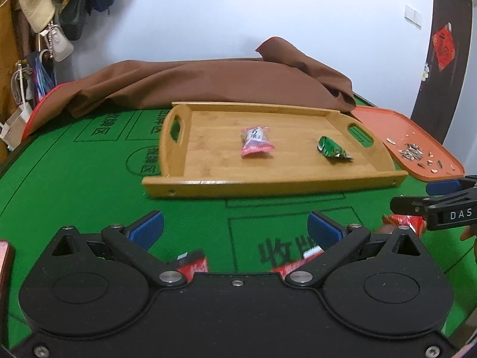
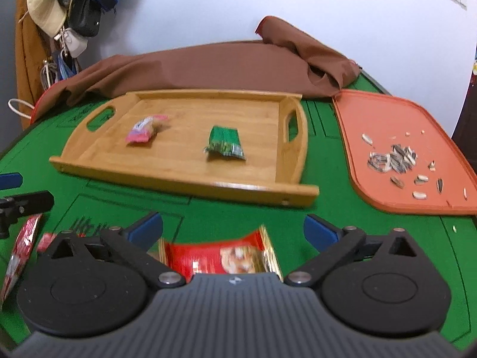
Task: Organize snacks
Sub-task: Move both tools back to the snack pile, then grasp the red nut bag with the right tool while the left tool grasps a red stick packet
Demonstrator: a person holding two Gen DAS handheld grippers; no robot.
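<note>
Between right gripper (image 2: 233, 227) jaws: red snack packet (image 2: 220, 256)

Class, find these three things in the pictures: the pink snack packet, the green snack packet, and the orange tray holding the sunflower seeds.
Pink snack packet (image 1: 256, 142): left wrist view, middle of the wrapper.
Green snack packet (image 2: 225, 143): right wrist view, middle of the wrapper.
Orange tray (image 2: 372, 113): right wrist view, bare part of its floor.

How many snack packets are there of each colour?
Red packets: 3, on the green table, partly hidden
Pink packet: 1, in the wooden tray
Green packet: 1, in the wooden tray
Total: 5
</note>
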